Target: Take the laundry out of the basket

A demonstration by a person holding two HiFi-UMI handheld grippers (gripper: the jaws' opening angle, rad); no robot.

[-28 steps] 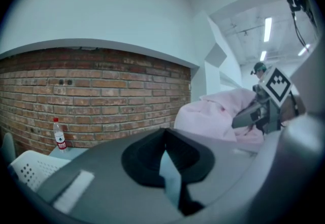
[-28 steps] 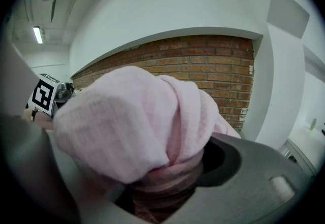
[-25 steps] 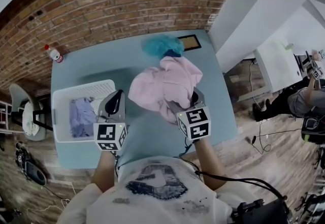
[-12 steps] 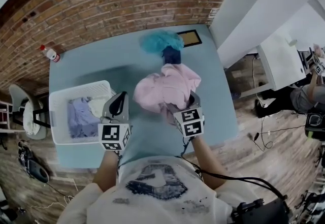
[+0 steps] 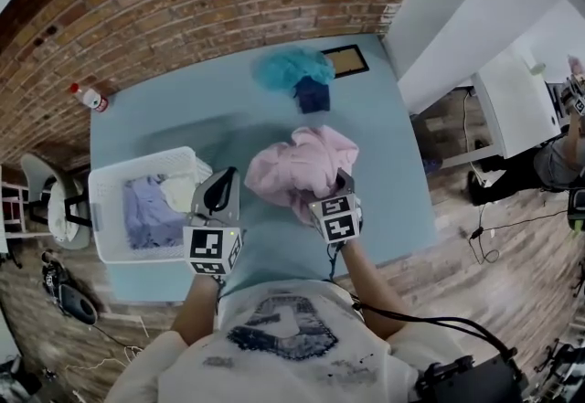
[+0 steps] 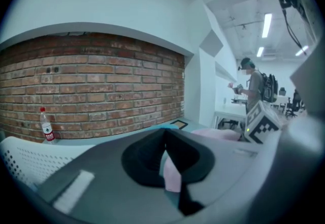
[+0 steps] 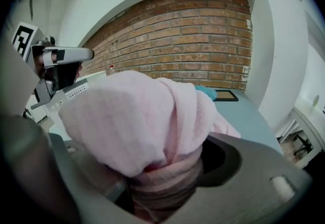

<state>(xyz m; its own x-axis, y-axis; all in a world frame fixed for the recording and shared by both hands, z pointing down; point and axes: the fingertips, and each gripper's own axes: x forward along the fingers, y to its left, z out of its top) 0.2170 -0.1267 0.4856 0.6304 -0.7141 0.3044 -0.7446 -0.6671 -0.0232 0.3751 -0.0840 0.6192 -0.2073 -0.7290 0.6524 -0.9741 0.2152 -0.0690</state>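
Right gripper (image 5: 340, 186) is clamped on a bunched fold of the pink garment (image 5: 302, 165), which sits mid-table (image 5: 174, 122), clear of the white basket (image 5: 108, 174) at the left edge. Left gripper (image 5: 225, 182) has its jaws closed on nothing, just beside the basket's right rim. Lilac laundry (image 5: 144, 211) lies inside. Bare tabletop separates the pink garment from the teal cloth (image 5: 291, 69) near the far edge.

Table (image 5: 164, 132): basket (image 5: 105, 174) at left edge, laundry (image 5: 146, 209) inside. Bottle (image 5: 91, 98) at far left corner, behind basket. Crumpled garment (image 5: 297, 168) at centre, right of basket. Behind it, second heap (image 5: 291, 68) at far edge, folded piece (image 5: 312, 97) just before it, frame (image 5: 345, 61) just right.
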